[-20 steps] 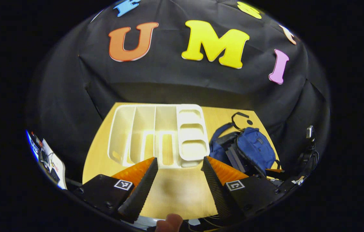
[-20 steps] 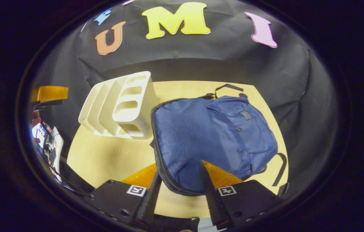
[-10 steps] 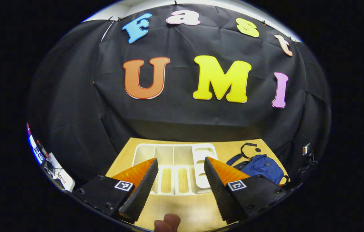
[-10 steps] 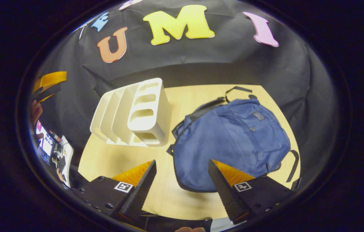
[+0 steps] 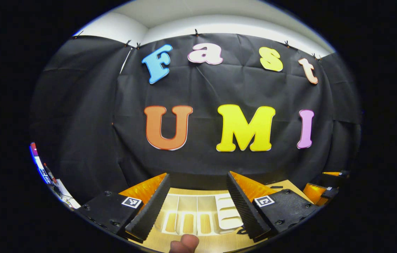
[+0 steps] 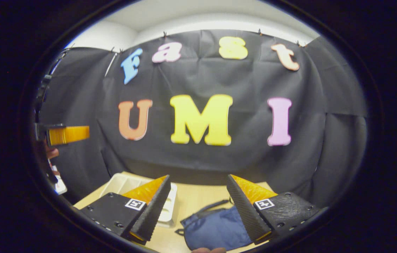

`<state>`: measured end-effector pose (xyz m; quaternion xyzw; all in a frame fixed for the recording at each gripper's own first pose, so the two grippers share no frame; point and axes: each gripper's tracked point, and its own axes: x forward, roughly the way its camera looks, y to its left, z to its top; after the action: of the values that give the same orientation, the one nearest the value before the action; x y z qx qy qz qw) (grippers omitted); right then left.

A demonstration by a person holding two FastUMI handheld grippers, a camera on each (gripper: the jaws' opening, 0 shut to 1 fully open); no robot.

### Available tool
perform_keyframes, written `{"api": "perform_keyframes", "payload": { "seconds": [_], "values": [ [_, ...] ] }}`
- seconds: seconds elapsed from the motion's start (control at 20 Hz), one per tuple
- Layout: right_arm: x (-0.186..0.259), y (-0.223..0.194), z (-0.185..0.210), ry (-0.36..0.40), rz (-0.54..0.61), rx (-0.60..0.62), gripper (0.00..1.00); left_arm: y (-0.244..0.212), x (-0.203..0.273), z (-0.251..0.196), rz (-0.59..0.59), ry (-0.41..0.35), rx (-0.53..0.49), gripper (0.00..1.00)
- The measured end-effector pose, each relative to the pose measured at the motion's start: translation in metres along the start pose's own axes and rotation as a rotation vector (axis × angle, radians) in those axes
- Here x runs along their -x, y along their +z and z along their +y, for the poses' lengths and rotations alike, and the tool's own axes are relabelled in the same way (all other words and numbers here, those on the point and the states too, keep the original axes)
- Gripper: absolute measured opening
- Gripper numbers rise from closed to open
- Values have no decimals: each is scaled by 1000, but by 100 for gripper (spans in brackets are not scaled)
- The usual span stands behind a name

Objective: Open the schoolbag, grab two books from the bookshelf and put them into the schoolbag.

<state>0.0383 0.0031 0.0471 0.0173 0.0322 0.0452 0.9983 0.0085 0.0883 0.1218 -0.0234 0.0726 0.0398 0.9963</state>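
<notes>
Fingers [image 5: 148, 211] of the left gripper [image 5: 196, 205] stand wide apart, gripping nothing, above the white slotted plastic bookshelf [image 5: 198, 216]. Right gripper [image 6: 198, 207] likewise gapes empty over the blue fabric schoolbag [image 6: 216, 230] on the pale wooden table [image 6: 191, 200].

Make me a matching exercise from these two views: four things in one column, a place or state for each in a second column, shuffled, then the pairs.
Things:
1. schoolbag
2. bookshelf
3. left gripper
4. table

Places or states:
A. white, slots without books
B. open, holding nothing
C. blue, lying on the table
D. light wood, under the bag

Pairs: 1-C, 2-A, 3-B, 4-D
</notes>
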Motion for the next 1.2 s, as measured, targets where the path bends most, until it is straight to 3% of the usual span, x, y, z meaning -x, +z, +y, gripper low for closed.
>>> {"api": "perform_keyframes", "payload": {
  "seconds": [0.05, 0.15, 0.25, 0.6, 1.2],
  "values": [
    [2, 22, -1, -10, -60, -13, 94, 12, 0, 0, -24, 4, -6, 100],
    [5, 54, -4, -31, -154, -43, 99, 26, 2, -5, -63, 3, -14, 100],
    [7, 62, -7, -51, -192, -37, 93, 29, 2, -11, -69, 4, -5, 100],
    [3, 59, -11, -81, -196, -17, 96, -1, -1, -23, 5, -12, 95, 100],
    [-17, 45, -30, -105, -157, -42, 94, 4, -7, -50, -38, -49, 39, 99]
  ]
}}
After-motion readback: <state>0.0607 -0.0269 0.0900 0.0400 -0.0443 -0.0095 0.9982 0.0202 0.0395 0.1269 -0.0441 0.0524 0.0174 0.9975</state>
